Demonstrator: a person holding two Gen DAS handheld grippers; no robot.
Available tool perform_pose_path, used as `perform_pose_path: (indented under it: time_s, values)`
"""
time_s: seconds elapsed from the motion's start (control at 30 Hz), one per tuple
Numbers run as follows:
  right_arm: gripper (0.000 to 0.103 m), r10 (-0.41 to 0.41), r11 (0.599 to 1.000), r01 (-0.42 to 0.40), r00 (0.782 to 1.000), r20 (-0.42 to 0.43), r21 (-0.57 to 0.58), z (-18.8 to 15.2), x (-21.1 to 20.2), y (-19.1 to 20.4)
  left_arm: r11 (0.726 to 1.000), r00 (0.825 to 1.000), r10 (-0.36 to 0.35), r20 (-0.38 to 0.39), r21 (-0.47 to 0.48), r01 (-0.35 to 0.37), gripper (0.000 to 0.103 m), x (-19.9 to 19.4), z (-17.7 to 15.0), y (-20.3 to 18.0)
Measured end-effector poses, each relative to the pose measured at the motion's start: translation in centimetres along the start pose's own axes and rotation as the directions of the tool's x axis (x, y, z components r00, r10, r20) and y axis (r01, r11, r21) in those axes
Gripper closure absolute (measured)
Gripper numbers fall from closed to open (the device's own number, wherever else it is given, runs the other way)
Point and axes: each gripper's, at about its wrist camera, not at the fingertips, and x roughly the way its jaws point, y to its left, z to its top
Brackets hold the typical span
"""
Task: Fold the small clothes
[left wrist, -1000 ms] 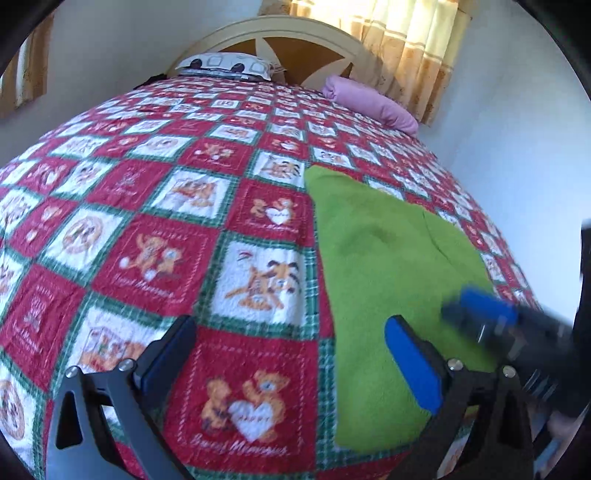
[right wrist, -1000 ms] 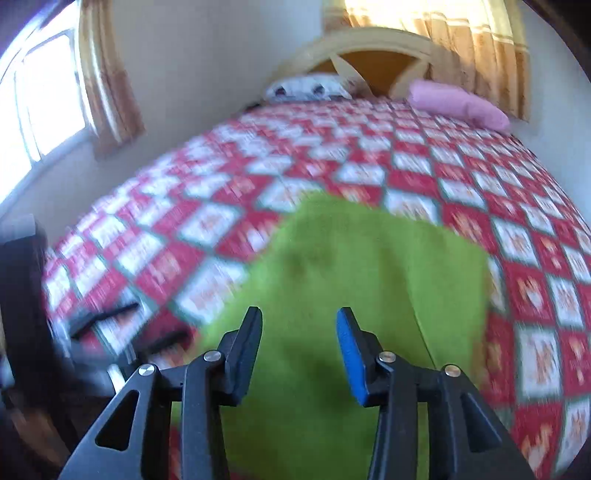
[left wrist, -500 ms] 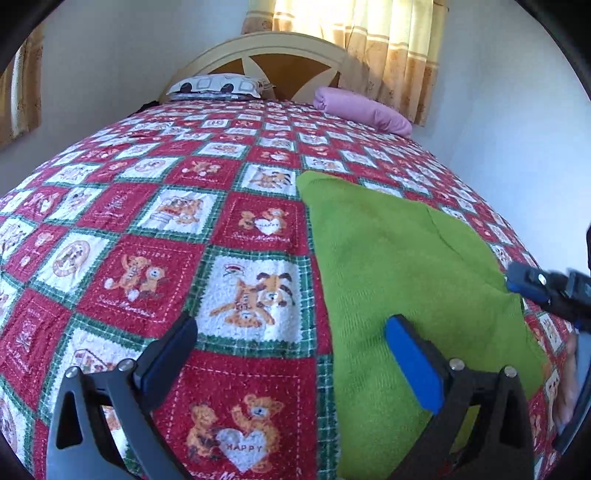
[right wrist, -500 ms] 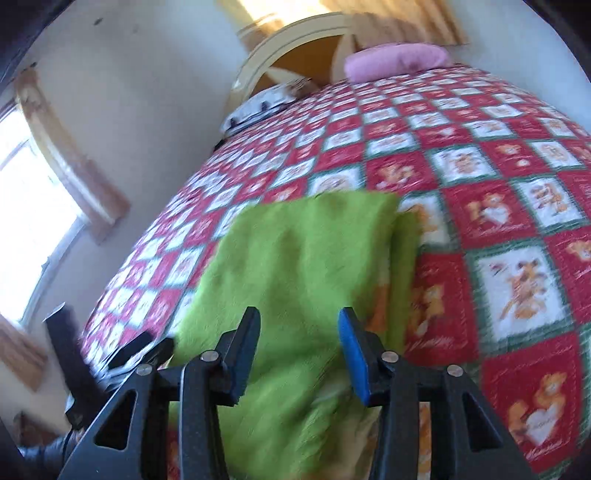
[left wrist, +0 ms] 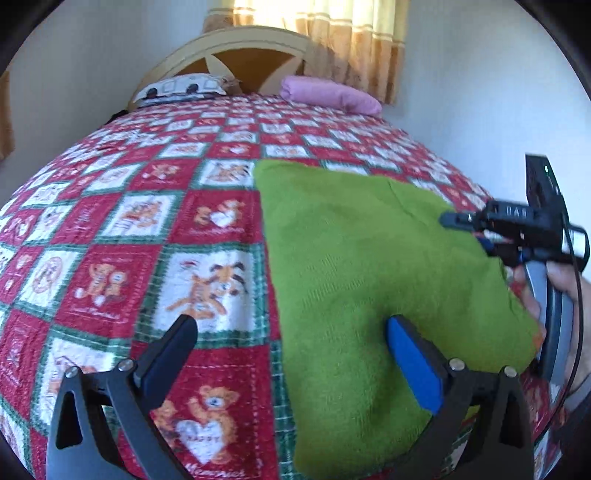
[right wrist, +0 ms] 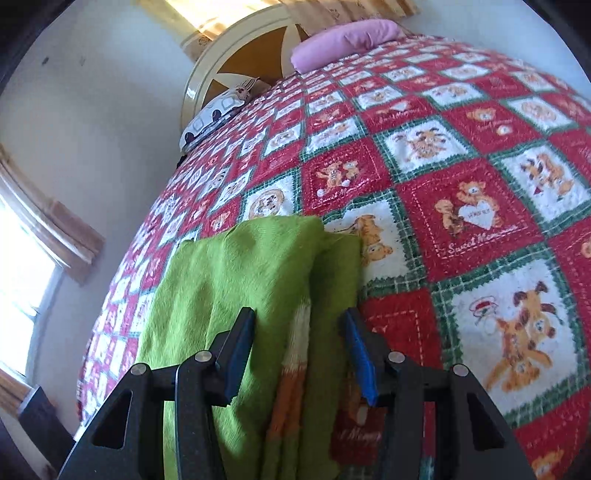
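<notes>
A green garment point(left wrist: 362, 266) lies folded on the red patchwork quilt point(left wrist: 147, 229), near the bed's front right part. My left gripper point(left wrist: 291, 354) is open, its right finger over the garment's left part, its left finger over the quilt. My right gripper point(right wrist: 299, 350) is open above the garment's point(right wrist: 236, 288) right edge, where an orange and white trim shows between the fingers. In the left wrist view the right gripper point(left wrist: 480, 229) sits at the garment's right edge, held by a hand.
A pink pillow point(left wrist: 328, 94) and a white patterned pillow point(left wrist: 181, 88) lie by the wooden headboard point(left wrist: 236, 51). Curtains point(left wrist: 354, 33) hang behind. A white wall runs along the bed's right side. A window point(right wrist: 22, 266) is on the left.
The right gripper has swung from over the garment's middle to its right edge. The left wrist view has tilted up a little; the left gripper stays open in place.
</notes>
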Motion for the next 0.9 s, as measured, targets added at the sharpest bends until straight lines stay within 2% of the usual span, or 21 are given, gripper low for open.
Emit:
perform_pose_path:
  time_s: [0.2,0.4,0.53,0.6,0.7,0.73,0.8,0.9]
  values:
    - [0.053,0.058,0.998,-0.058,0.998,-0.012,0.021,0.6,1.0,-0.4,0.999,0.998,-0.041,-0.049,0.0,0.041,0.0,1.0,-0.2,-0.2]
    - [0.051,0.165,0.986,-0.164,0.986,-0.027,0.039,0.8,1.7,-0.2,0.997,0.994,-0.078,-0.079,-0.015,0.077,0.0,1.5,-0.4,-0.1]
    - [0.051,0.232,0.968,-0.228,0.973,-0.02,0.107,0.9,1.7,-1.4,0.996,0.993,-0.084,-0.079,-0.014,0.083,0.0,1.6,-0.5,-0.2]
    - [0.051,0.209,0.966,-0.205,0.978,-0.01,0.159,1.1,1.8,-2.4,0.996,0.992,-0.093,-0.084,-0.016,0.092,0.0,1.7,-0.5,-0.1]
    - [0.052,0.243,0.944,-0.24,0.97,0.015,0.227,1.2,2.0,-3.4,0.994,0.991,-0.107,-0.085,-0.026,0.105,0.0,1.8,-0.5,0.1]
    - [0.052,0.255,0.94,-0.251,0.967,0.015,0.23,1.1,2.0,-3.4,0.993,0.99,-0.115,-0.085,-0.031,0.112,0.0,1.8,-0.5,0.2]
    - [0.052,0.321,0.926,-0.313,0.947,-0.002,0.213,0.9,2.1,-2.9,0.991,0.988,-0.128,-0.082,-0.043,0.125,0.0,1.7,-0.6,0.5]
    - [0.052,0.315,0.932,-0.313,0.949,0.023,0.18,0.8,1.2,-2.5,0.989,0.987,-0.141,-0.078,-0.053,0.137,0.0,1.7,-0.7,0.6]
